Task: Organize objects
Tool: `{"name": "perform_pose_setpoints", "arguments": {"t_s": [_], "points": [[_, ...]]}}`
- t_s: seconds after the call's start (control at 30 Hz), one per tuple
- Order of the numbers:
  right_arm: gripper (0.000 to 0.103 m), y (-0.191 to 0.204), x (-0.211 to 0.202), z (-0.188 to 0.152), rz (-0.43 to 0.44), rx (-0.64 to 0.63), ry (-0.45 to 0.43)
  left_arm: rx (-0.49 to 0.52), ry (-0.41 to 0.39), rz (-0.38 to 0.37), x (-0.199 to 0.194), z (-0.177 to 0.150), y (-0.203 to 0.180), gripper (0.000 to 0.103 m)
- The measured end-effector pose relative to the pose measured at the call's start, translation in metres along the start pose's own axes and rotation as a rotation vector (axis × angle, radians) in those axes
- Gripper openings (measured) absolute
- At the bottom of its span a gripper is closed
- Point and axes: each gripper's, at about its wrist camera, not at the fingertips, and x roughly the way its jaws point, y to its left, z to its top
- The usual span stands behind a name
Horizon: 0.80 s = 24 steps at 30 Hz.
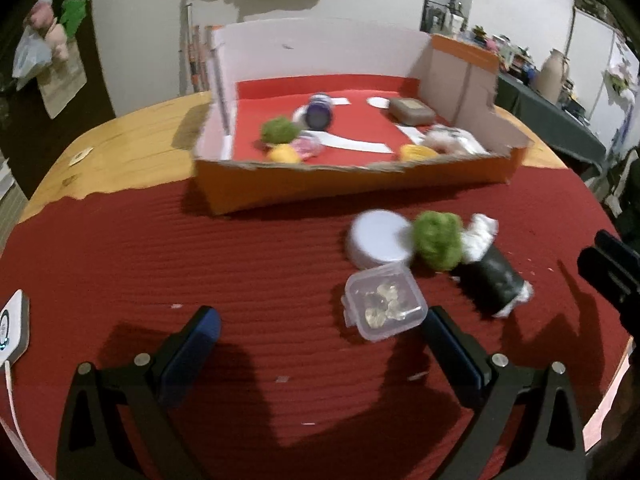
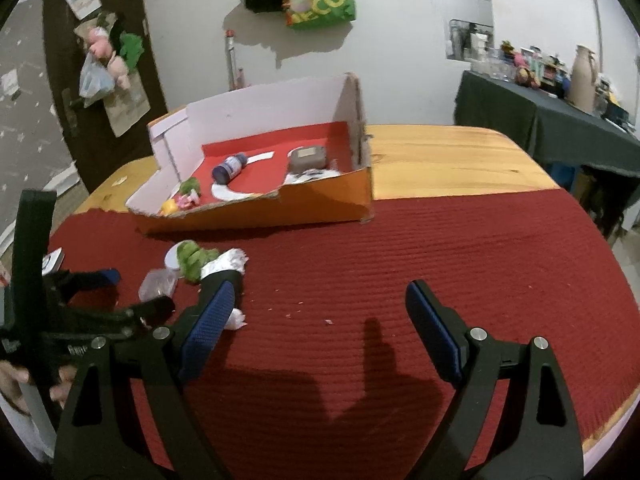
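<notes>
Your left gripper [image 1: 320, 330] hangs over the ribbed red cloth [image 1: 160, 264] with its blue-padded jaws spread wide and nothing between them. The small clear plastic box with pale pieces inside [image 1: 384, 300] lies just ahead of your right-hand finger [image 1: 452, 338] — near that pad, outside the jaws, and whether the two touch you cannot tell from here.

Just beyond the clear box, a round white lid [image 1: 378, 242], a fuzzy green pompom [image 1: 438, 246] and a dark cylinder wrapped in white paper at both ends [image 1: 490, 276] crowd together on the cloth, the pompom pressed between the lid and the cylinder.

Your right gripper [image 2: 320, 304] is also wide open and holds nothing; only bare cloth lies between its fingers. From its camera the wrapped cylinder sits partly hidden behind its left finger [image 2: 212, 312], and the left gripper shows at the left edge of the view.

Farther back, the torn orange cardboard box with white inner walls [image 1: 360, 188] stands half on the cloth, half on the wooden tabletop [image 1: 132, 136]. Inside it, on a red liner, lie a dark purple bottle on its side [image 2: 230, 166], a grey rectangular case [image 2: 307, 159], another green pompom [image 1: 280, 130], two yellow pieces [image 1: 284, 155] and a small pink item [image 1: 306, 146] — all near the front wall except the bottle and the case.
</notes>
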Motion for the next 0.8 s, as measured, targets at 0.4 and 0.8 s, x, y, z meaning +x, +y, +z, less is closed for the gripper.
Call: {"name": "perform_pose_setpoints", "arguments": {"t_s": [0.4, 0.8], "points": [[0.088, 0.036, 0.019, -0.001, 0.053, -0.107, 0.062, -0.026, -0.024, 0.016, -0.006, 0.001, 0.035, 0.103], [0.088, 0.047, 0.058, -0.001, -0.018, -0.169, 0.202, 0.016, -0.039, 0.006, -0.011, -0.003, 0.032, 0.103]]}}
